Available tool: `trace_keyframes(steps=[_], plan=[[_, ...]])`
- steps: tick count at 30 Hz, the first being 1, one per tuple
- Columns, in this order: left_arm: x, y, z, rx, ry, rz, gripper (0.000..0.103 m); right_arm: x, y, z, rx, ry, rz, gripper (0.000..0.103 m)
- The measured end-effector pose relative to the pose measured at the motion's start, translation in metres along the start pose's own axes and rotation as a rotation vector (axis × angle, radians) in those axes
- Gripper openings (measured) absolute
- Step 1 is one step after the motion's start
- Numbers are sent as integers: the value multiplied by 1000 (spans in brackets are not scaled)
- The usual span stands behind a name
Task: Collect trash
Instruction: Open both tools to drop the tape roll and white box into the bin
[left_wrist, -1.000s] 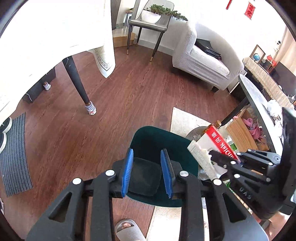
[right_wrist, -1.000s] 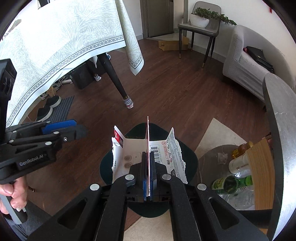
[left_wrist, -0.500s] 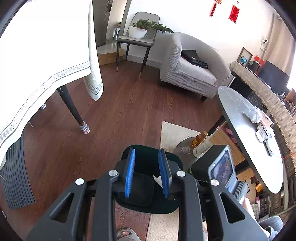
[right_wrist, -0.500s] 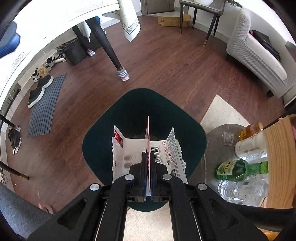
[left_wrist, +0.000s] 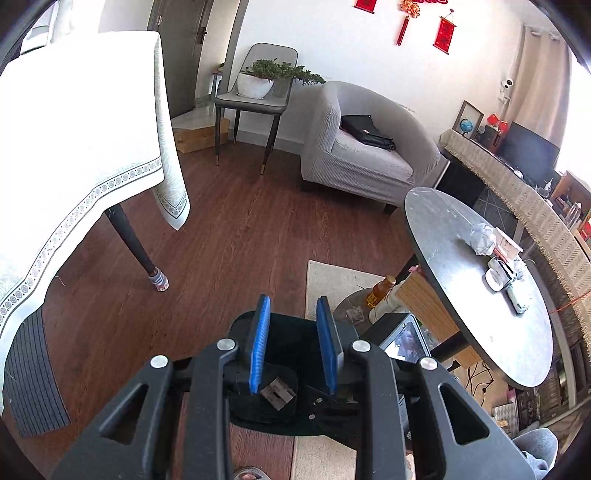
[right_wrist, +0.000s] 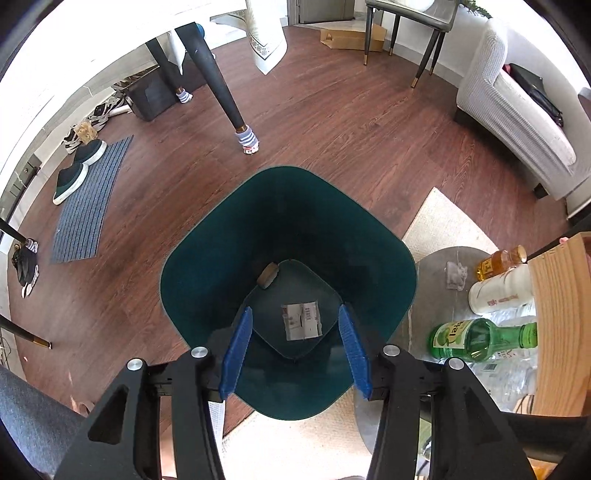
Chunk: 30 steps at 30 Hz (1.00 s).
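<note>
Room: wood floor with a pale rug (right_wrist: 439, 221), where we work around the green bin (right_wrist: 288, 206) as our landmark.
Bin: it stands open-topped on the floor, straddling the rug's edge, so we can drop trash straight down into it.
Trash: the torn paper wrapper (right_wrist: 301, 320) lies flat on the bin's bottom, near a small round brown piece (right_wrist: 268, 275) against the inner wall.
Right hand-held gripper (right_wrist: 295, 349): directly above the bin mouth, pointing steeply down; its jaws are opening, with nothing between them.
Left hand-held gripper (left_wrist: 293, 345): above the bin's near side, jaws narrow and empty, kept out of the drop path, we judge.
Remaining trash: crumpled paper (left_wrist: 483, 239) sits on the round worktop (left_wrist: 461, 295) beside the bin.
Bottles: a green bottle (right_wrist: 480, 339) lies beside the bin, under the worktop.
</note>
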<state>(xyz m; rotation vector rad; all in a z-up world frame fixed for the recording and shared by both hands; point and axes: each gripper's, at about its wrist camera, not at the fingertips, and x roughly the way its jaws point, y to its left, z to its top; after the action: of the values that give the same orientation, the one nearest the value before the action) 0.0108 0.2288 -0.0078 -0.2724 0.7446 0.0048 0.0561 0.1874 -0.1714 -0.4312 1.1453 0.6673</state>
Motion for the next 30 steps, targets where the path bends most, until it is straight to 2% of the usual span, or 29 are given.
trace_keyframes(steps=[3,10,15,21,30], plan=[[-7,-1,7,8,-27,-7,27,-19,-1,3,2,-41,23,49],[-25,-15,25,39,-98,-7,30,-89,-3,7,-8,-203,56,49],[-32,-32,32,71,-136,-14,37,-136,-15,0,-9,-315,50,49],[-26,-60,34,88,-129,-51,42,-175,-48,-15,50,-413,18,49],[-3,-112,32,148,-104,-79,49,-206,-107,-46,182,-475,-45,49]])
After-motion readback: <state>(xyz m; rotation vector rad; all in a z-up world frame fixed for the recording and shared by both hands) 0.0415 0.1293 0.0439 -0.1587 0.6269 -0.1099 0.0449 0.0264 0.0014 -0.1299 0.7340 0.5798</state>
